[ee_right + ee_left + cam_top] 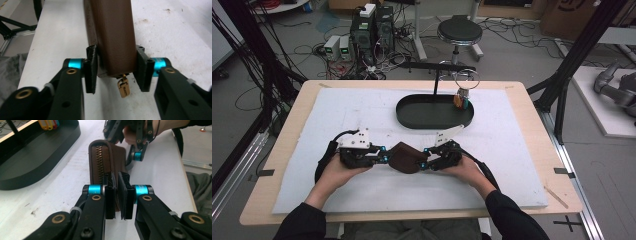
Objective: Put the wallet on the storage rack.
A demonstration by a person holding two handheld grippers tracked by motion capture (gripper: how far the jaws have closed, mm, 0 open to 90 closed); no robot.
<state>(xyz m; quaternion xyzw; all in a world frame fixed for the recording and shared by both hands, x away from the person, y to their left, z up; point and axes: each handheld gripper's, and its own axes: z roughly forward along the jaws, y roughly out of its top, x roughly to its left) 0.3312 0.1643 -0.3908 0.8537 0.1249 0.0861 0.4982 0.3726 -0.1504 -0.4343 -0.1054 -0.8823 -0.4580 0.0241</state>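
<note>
Near the desk's (532, 107) front edge, left tool (381, 158) clamps the brown pouch (406, 156); right tool (426, 159) grips its opposite end; cabled floor (512, 45) behind.

From above I had both grippers low on the white mat (362, 107), a brown pouch (406, 156) betw. them. L gripper (382, 156) pinched the pouch's left end, R gripper (426, 161) sat at its right end w/ jaws around it. Black oval tray (432, 117) lay just beyond, a post rising from it; colored key tags (461, 100) hung at the tray's right rim.
</note>
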